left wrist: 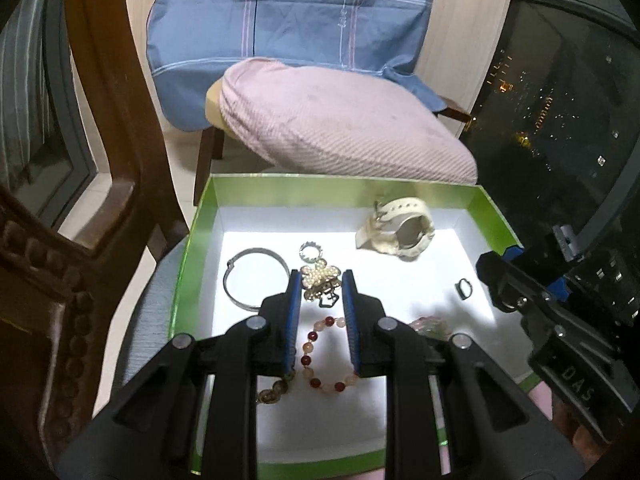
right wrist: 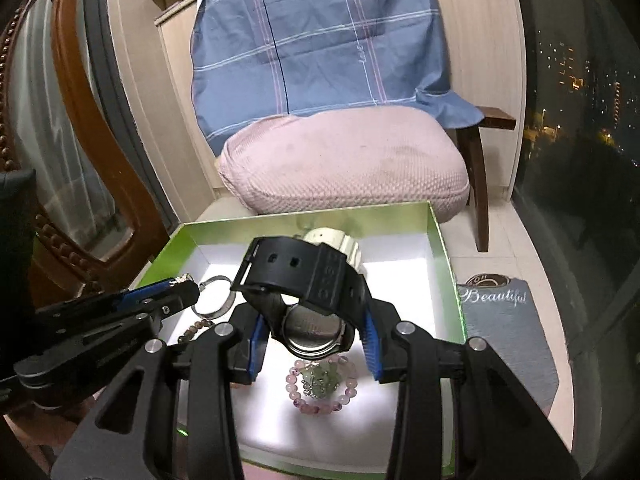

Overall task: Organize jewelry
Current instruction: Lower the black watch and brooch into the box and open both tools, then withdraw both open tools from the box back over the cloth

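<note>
left wrist view puts me over the green box [left wrist: 192, 240], whose white floor holds most of the jewelry. my left gripper [left wrist: 322, 280] hangs above it with its blue pads set narrow, and i see the pearl brooch [left wrist: 318, 280] in the gap between them, though i cannot tell whether the pads press on it or it only lies on the floor below. just beyond the brooch sits a small sparkly ring [left wrist: 310, 250], and to its left a silver bangle [left wrist: 250, 280] lies flat. under the fingers a red and pale bead bracelet [left wrist: 326, 360] curls on the white floor, with a brownish bead strand [left wrist: 274, 394] touching its left end. a white watch [left wrist: 398, 228] rests near the far right corner, and a small dark ring [left wrist: 464, 289] lies apart near the right wall. in the right wrist view my right gripper [right wrist: 316, 330] is clamped on a black watch [right wrist: 308, 292], the pads gripping the case from both sides and the strap looping up and away from me. below it, on the box floor, lies a pink bead bracelet [right wrist: 352, 384] with a green charm cluster [right wrist: 320, 376] at its middle. behind the box stands a chair with a pink cushion [right wrist: 344, 160] and a blue plaid cloth [right wrist: 316, 44] draped over its back.
</note>
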Demonstrator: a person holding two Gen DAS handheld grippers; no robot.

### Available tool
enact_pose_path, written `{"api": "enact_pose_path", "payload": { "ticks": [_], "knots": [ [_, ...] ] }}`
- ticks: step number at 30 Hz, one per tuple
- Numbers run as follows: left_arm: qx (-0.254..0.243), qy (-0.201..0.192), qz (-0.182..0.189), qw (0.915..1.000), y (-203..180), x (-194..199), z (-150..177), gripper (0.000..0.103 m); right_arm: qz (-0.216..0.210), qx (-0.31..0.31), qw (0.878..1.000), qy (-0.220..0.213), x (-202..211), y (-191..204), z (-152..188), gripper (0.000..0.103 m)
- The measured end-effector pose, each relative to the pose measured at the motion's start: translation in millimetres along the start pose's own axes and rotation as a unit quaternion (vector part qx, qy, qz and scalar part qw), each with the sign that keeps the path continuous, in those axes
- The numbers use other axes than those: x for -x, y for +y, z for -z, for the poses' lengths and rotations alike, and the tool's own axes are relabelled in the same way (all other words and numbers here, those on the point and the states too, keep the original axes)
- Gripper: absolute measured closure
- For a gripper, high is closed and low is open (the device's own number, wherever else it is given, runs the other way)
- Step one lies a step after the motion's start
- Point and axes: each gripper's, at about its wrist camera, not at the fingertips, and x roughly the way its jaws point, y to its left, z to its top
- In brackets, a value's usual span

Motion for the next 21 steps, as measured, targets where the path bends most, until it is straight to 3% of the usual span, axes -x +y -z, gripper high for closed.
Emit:
{"api": "enact_pose_path", "payload": {
  "ticks": [2,4,5,6,8,13,17,21],
  "knots": [
    [-0.004,0.003,-0.003,1.0,0,-2,1,0.078,0.002,0.003,1.0,-0.001,-2,1,-1,0.057],
    [-0.004,-0.001,-0.006,1.0,3,0,0,0.045,0.013,0.007,1.0,-0.006,-1,1,0,0.041],
    [-0.003,-0.012,-0.016,0.9998,5,5,0,0.02,0.02,0.011,1.0,-0.01,1,2,1,0.027],
    [-0.003,-0.022,-0.034,0.9992,6,9,1,0.012,0.026,0.01,0.999,-0.019,4,2,-1,0.016],
    [0.001,-0.039,-0.045,0.9982,12,24,-1,0.011,0.044,0.015,0.998,-0.043,16,3,-3,0.008],
    [0.002,-0.078,-0.038,0.9962,17,82,-2,0.004,0.053,0.042,0.993,-0.092,69,13,-10,0.003],
    [-0.012,-0.098,-0.037,0.9944,17,130,20,0.004,0.055,0.055,0.991,-0.11,115,18,1,0.003],
    [-0.017,-0.104,-0.026,0.9941,11,163,56,0.004,0.058,0.052,0.992,-0.098,149,21,17,0.003]
  ]
}}
